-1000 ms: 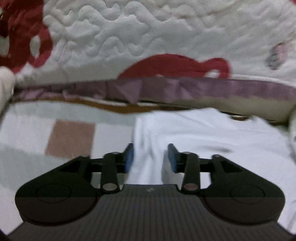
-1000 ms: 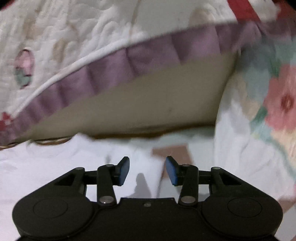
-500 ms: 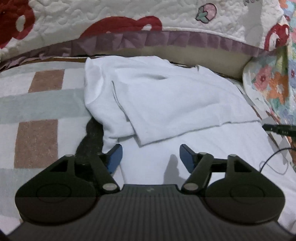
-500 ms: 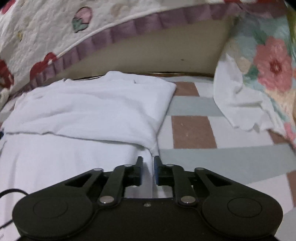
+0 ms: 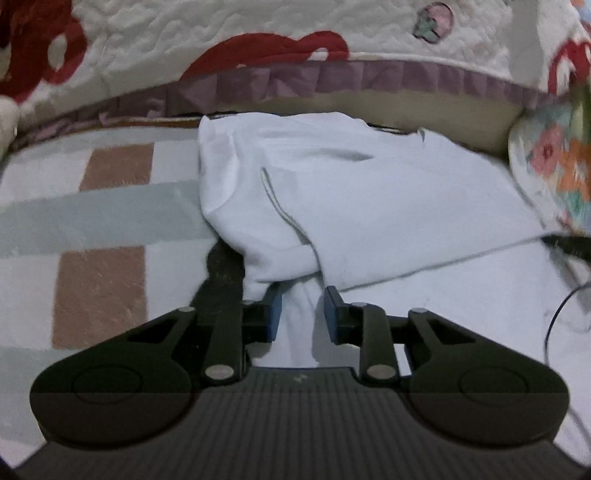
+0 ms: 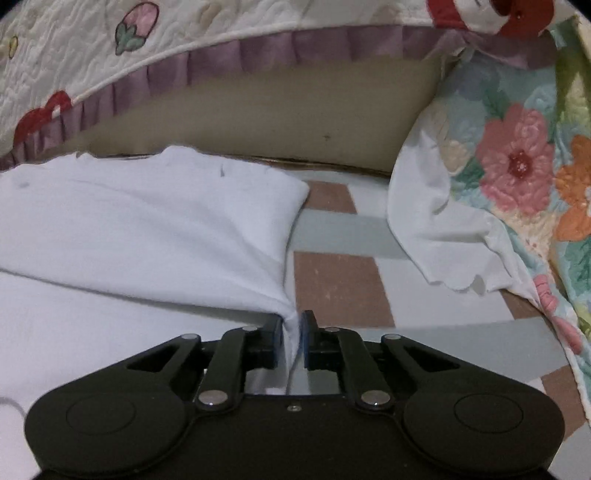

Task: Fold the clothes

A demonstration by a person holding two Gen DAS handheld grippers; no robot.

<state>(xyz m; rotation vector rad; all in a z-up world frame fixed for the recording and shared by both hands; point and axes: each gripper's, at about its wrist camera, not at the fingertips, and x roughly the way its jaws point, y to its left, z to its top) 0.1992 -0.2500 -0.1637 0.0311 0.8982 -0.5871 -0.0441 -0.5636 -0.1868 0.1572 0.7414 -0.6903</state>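
Observation:
A white garment [image 5: 369, 206] lies on a checked blanket [image 5: 99, 280], its far part folded over the near part. In the left wrist view my left gripper [image 5: 302, 314] sits at the fold's near left corner. Its jaws are closing with a ridge of white cloth between them, and a shadowed gap remains beside the right pad. In the right wrist view the white garment [image 6: 147, 229] fills the left half. My right gripper [image 6: 292, 332] is at the fold's near right corner. Its jaws are closing and pinch the cloth, with creases fanning out from the pads.
A quilted bedspread [image 5: 258, 33] with red shapes and a purple frill [image 6: 221, 55] hangs over the far side. A floral quilt [image 6: 517, 166] with a white edge lies to the right. A black cable [image 5: 554, 317] crosses the garment's right side. A dark patch [image 5: 221, 273] shows beside the left fold.
Both grippers drew back from the bed's edge to the near corners of the fold. The left jaws widened, then narrowed around cloth. The right jaws closed onto the fold's corner.

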